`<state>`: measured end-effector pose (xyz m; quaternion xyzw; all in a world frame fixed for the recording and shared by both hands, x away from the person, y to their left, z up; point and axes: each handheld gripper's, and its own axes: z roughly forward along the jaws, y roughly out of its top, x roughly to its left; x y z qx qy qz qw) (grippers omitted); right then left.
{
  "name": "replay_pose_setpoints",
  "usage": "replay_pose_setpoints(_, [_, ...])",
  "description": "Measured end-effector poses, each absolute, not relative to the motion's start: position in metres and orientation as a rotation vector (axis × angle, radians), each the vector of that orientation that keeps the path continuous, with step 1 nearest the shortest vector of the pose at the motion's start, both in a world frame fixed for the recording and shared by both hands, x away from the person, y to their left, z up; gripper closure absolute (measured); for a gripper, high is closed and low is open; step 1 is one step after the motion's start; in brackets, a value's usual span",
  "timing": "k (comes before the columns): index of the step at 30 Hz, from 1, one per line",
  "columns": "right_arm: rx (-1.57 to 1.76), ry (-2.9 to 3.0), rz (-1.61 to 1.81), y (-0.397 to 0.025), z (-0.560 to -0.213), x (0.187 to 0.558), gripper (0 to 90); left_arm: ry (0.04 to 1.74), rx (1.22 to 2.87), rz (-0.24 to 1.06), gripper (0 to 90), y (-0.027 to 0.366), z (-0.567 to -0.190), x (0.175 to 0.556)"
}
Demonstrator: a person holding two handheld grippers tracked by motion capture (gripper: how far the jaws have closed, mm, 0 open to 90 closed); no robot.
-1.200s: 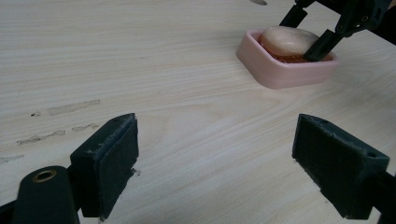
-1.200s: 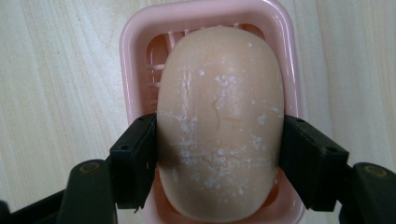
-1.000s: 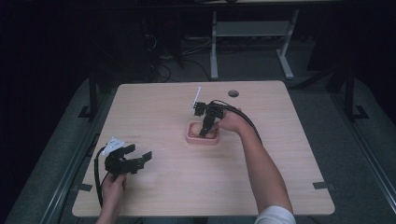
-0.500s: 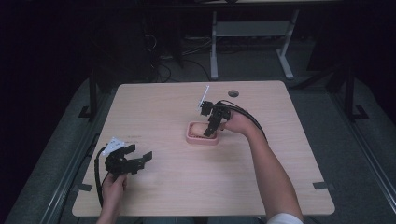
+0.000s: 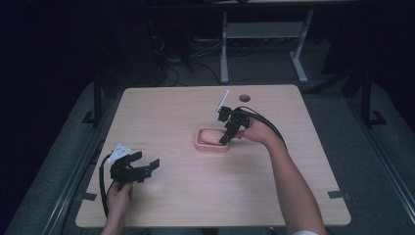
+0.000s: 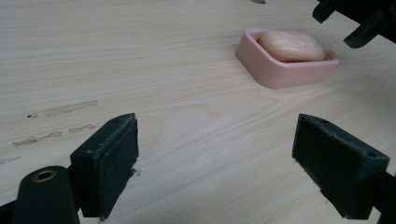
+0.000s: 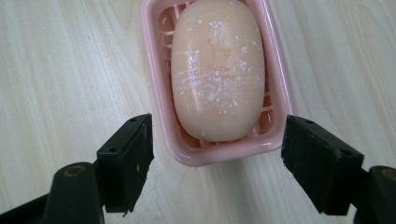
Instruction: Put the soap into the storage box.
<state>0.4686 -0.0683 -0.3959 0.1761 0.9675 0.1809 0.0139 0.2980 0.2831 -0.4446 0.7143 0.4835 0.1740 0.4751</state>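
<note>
A pink soap dish [image 5: 211,145] [image 7: 275,79] [image 6: 280,74] sits near the middle of the wooden table, holding an oval peach soap bar [image 5: 211,136] [image 7: 217,70] [image 6: 292,45]. My right gripper [image 5: 226,138] [image 7: 217,161] hovers open just above the dish's near end, its jaws spread wider than the dish and touching nothing. My left gripper [image 5: 147,169] [image 6: 217,163] rests open low over the table's front left, well apart from the dish, nothing between its jaws.
A round cable hole [image 5: 244,98] lies near the table's far edge. Faint scuff marks [image 6: 60,109] streak the wood close to the left gripper. A white table frame [image 5: 264,34] stands behind on the dark floor.
The right gripper has drawn back toward the right end of the dish and tilted, uncovering the soap bar. The left gripper has stayed put.
</note>
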Motion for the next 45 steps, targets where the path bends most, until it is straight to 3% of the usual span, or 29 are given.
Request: replay_pose_setpoints(45, [0.619, 2.999, 0.574, -0.109, -0.402, 0.429, 15.8, 1.176, 1.761, 0.420, 14.2, 0.280, -0.445, 0.297])
